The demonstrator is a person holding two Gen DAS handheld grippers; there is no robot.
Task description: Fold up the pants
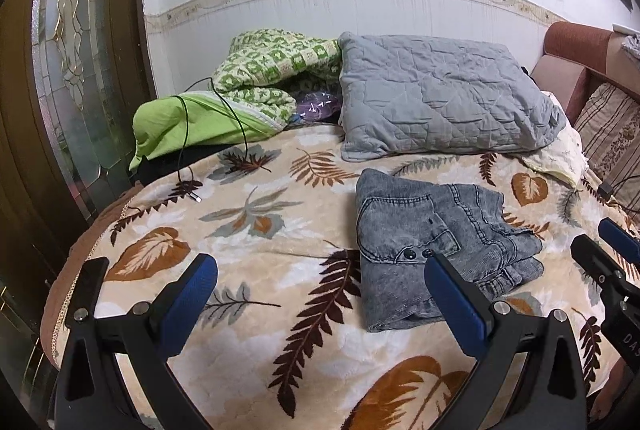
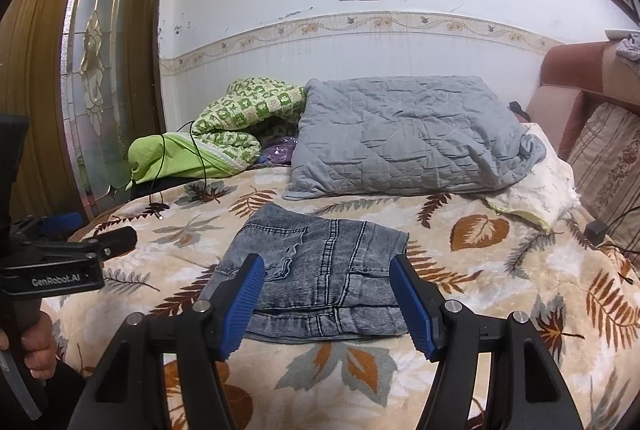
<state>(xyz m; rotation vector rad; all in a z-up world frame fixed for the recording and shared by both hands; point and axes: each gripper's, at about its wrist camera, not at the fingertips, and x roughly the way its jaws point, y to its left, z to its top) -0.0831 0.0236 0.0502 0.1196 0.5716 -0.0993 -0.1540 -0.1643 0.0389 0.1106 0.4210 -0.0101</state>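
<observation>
Grey washed jeans (image 1: 436,242) lie folded into a compact stack on the leaf-patterned blanket (image 1: 256,230). My left gripper (image 1: 320,270) is open, hovering above the blanket just left of the jeans, nothing between its blue pads. In the right wrist view the same jeans (image 2: 320,270) sit straight ahead. My right gripper (image 2: 326,278) is open, its pads spread wide in front of the near edge of the stack, not pressing on it. The left gripper (image 2: 96,234) shows at that view's left edge, with a hand (image 2: 38,350) below it. The right gripper (image 1: 608,242) shows at the left view's right edge.
A grey quilted pillow (image 1: 444,98) and a green patterned quilt (image 1: 264,82) lie at the back by the wall. A black cable (image 1: 188,150) trails across the blanket's far left. A cream cloth (image 1: 560,154) and a striped cushion (image 1: 612,134) are at the right. A wooden door (image 1: 60,70) stands left.
</observation>
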